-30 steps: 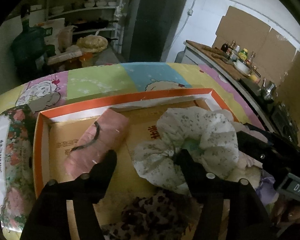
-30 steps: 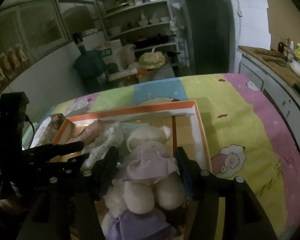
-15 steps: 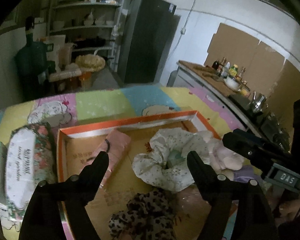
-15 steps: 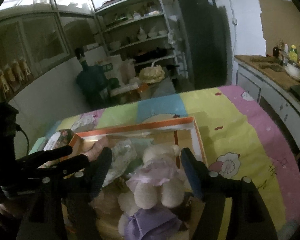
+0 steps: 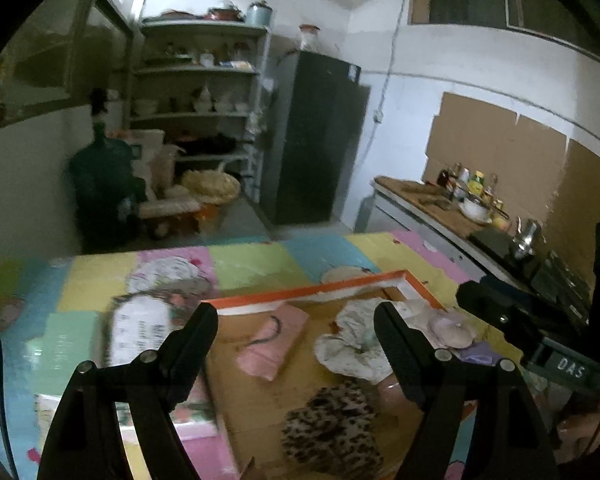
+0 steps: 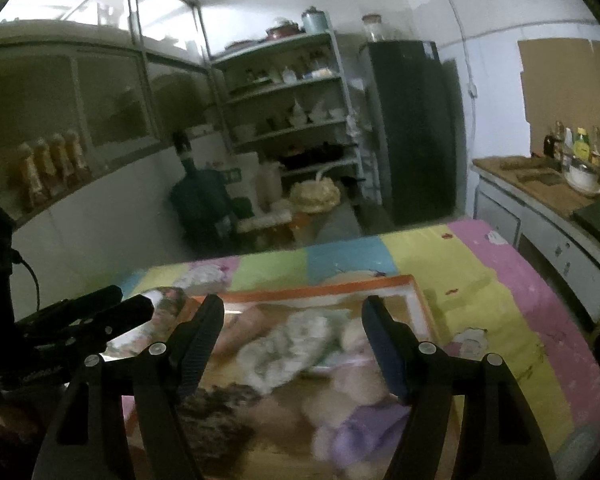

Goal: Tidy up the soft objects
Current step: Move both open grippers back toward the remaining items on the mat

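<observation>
We are lifting both grippers, left [image 5: 296, 316] and right [image 6: 292, 308], spread empty, away from orange-rimmed cardboard box [image 5: 320, 289] lower centre; white floral cloth bundle [image 5: 356, 340], cream teddy [image 6: 364, 384] released inside — placement likely finished.

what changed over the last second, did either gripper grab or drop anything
Both grippers pulled up and back from the orange-rimmed cardboard box, so more of the room shows. The left gripper was down at the white floral cloth; the right gripper straddled the teddy bear. Both are open and empty, as before. The cloth, bear, pink roll and leopard-print item lie in the box as before.
</observation>
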A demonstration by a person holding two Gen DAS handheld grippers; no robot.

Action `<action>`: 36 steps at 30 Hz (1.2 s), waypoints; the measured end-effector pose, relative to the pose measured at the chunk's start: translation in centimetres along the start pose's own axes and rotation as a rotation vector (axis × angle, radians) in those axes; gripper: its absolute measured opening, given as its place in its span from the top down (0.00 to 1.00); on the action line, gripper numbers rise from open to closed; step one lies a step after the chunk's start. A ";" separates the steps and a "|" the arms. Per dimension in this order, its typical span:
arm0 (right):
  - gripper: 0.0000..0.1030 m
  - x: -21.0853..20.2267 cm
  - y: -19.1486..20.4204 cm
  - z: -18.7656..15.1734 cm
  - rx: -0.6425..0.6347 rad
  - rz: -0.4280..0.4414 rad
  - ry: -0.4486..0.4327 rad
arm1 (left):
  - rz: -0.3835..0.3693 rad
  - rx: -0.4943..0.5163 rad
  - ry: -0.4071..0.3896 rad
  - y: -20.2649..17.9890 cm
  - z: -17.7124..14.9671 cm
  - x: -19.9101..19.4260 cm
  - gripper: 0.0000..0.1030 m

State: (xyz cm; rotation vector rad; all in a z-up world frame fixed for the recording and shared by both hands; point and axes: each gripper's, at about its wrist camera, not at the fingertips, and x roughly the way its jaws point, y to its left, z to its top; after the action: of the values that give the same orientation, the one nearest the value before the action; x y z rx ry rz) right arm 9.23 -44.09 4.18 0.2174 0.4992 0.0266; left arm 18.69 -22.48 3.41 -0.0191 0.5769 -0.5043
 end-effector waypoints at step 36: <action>0.27 -1.9 19.8 -10.4 -0.026 -0.026 -0.032 | 0.275 -0.119 -0.170 16.4 -4.7 -11.2 0.22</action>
State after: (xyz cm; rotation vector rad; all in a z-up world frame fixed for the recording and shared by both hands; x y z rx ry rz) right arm 3.19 -22.78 0.43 0.1855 0.4699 0.0047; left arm 15.59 -2.32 2.70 -0.0940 0.4339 -0.1980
